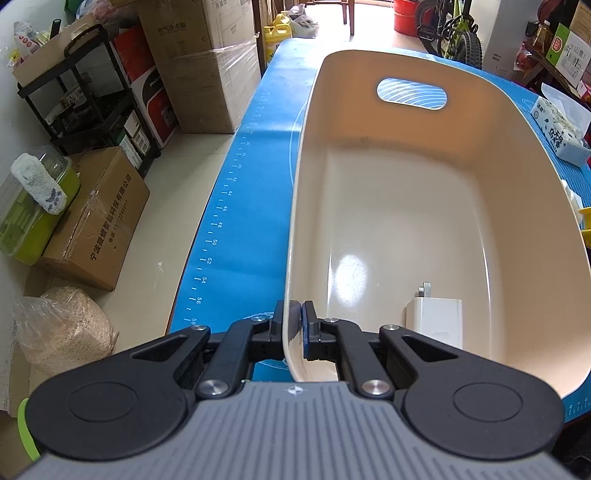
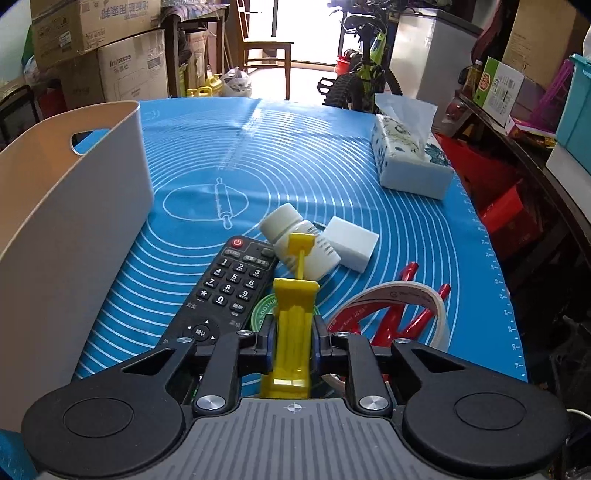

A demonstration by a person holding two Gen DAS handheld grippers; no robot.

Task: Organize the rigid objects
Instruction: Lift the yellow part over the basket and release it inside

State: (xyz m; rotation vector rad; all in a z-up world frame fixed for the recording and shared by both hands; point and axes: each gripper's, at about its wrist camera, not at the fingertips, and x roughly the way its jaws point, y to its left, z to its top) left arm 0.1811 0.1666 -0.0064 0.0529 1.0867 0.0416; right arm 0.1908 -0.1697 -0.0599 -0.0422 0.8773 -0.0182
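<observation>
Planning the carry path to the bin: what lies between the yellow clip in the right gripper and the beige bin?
In the right wrist view, the black remote lies on the blue mat between the yellow clip and the bin.

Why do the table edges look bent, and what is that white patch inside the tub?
Left wrist view: the fisheye lens bows the blue mat's straight edge; the patch is glare on the tub's glossy floor. Right wrist view: the doorway is blown out white, and the corners go dark.

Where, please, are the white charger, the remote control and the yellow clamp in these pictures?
white charger (image 1: pixel 436 318), left wrist view, on its top face.
remote control (image 2: pixel 231 282), right wrist view, on the number keys.
yellow clamp (image 2: pixel 293 332), right wrist view, on its body.
</observation>
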